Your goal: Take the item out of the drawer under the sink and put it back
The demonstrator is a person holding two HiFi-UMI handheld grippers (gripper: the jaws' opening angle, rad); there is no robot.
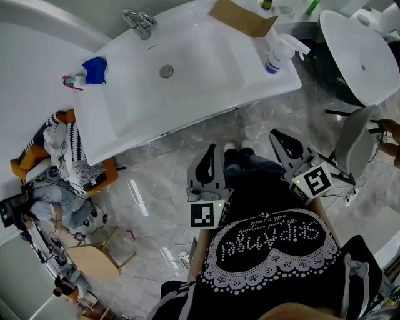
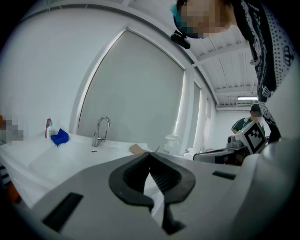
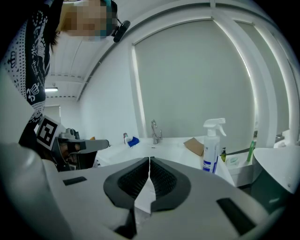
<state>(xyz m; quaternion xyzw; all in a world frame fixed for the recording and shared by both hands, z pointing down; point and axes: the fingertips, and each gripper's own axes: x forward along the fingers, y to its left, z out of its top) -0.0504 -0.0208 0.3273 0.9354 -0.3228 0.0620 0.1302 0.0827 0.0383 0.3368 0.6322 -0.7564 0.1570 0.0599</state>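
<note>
The white sink [image 1: 206, 81] with its faucet [image 1: 139, 22] fills the top of the head view. No drawer shows beneath it; the basin's front edge hides the cabinet, and no item from it is in sight. My left gripper [image 1: 211, 150] points at the sink's front edge from a short way back, jaws shut and empty. My right gripper [image 1: 276, 134] is held beside it on the right, also shut with nothing in it. In the left gripper view the left gripper [image 2: 150, 153] faces the faucet [image 2: 101, 131]. In the right gripper view the right gripper [image 3: 149, 159] faces the sink top.
On the sink stand a blue cloth [image 1: 95, 69], a spray bottle [image 1: 275, 56] and a cardboard box [image 1: 244, 15]. A white toilet [image 1: 359, 56] is at the right. An orange basket of clothes [image 1: 62, 156], a wooden stool [image 1: 94, 259] and cables lie on the marble floor at left.
</note>
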